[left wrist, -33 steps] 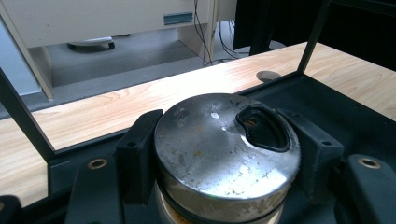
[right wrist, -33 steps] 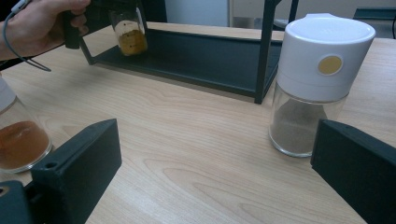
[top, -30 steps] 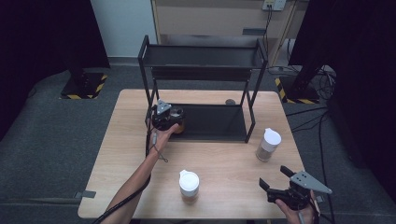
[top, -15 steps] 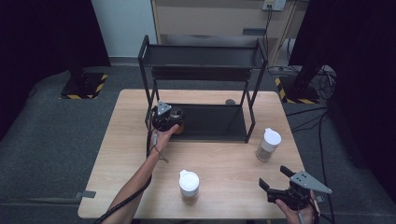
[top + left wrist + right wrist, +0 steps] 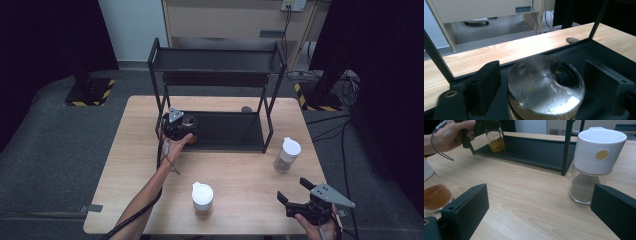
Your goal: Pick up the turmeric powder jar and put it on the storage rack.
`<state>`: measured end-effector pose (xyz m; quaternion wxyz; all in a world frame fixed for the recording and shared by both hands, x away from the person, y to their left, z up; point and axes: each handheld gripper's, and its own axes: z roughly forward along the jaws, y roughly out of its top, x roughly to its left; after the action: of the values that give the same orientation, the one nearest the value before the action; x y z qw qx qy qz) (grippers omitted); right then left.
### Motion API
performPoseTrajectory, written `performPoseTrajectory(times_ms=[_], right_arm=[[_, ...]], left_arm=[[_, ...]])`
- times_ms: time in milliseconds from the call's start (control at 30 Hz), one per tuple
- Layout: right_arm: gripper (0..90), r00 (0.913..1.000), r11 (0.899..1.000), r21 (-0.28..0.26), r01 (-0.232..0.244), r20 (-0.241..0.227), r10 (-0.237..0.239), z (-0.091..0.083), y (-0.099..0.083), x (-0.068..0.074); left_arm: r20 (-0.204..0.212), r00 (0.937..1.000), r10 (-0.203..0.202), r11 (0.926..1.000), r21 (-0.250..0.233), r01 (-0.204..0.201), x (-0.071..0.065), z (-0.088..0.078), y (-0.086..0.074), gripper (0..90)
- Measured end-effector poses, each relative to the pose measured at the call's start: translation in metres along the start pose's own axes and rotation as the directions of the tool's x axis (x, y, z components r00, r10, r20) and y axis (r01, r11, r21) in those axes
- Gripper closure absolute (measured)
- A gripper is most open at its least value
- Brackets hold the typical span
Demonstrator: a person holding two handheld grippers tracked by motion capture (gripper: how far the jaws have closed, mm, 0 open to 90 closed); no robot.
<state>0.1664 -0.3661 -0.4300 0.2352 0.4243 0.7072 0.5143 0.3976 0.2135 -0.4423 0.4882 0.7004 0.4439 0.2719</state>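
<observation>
Right gripper view is showing your right gripper (image 5: 300, 202) hovering low over the near desk (image 5: 240, 170) edge, its fingers (image 5: 465, 206) spread wide with nothing between them. Just ahead, the white-capped jar of grey powder (image 5: 594, 165) is standing upright on the wood, and the jar of orange powder (image 5: 434, 192) is sitting off to the other side. Farther on, your left gripper (image 5: 182, 125) is reaching into the lower tier of the black rack (image 5: 225, 131). Its fingers (image 5: 482, 83) are flanking the metal-lidded spice jar (image 5: 544, 85), which is resting on that tier near the rack's left end; whether they are pressing its sides I cannot tell. Judging by looks, that jar is glass, stiff, smooth and breakable, light with little powder inside. You are better off taking it on the glass body below the lid, squarely, since the lid's shaker opening offers no grip.
</observation>
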Motion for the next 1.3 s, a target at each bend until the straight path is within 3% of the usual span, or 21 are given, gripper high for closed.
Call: performPoseTrajectory(times_ms=[267,633,1033,1300], right_arm=[[1.9,1.0,1.0,0.001,0.001,-0.002,-0.001,0.0,0.0,0.0],[1.8,1.0,1.0,0.001,0.004,-0.004,-0.004,0.001,0.0,0.0],[1.8,1.0,1.0,0.004,0.005,-0.004,-0.005,0.001,0.001,0.001],[1.9,0.9999,1.0,0.004,0.009,-0.005,-0.009,0.001,0.001,0.001]], left_arm=[[-0.008,1.0,0.003,0.9999,0.013,-0.002,0.001,-0.002,0.015,3.8],[-0.012,0.9999,0.009,1.0,0.0,-0.009,0.007,-0.014,0.033,2.8],[0.054,0.9978,0.039,0.9987,-0.036,-0.037,0.016,-0.043,0.056,3.0],[0.129,0.9892,0.07,0.9958,-0.067,-0.062,0.022,-0.068,0.07,3.3]])
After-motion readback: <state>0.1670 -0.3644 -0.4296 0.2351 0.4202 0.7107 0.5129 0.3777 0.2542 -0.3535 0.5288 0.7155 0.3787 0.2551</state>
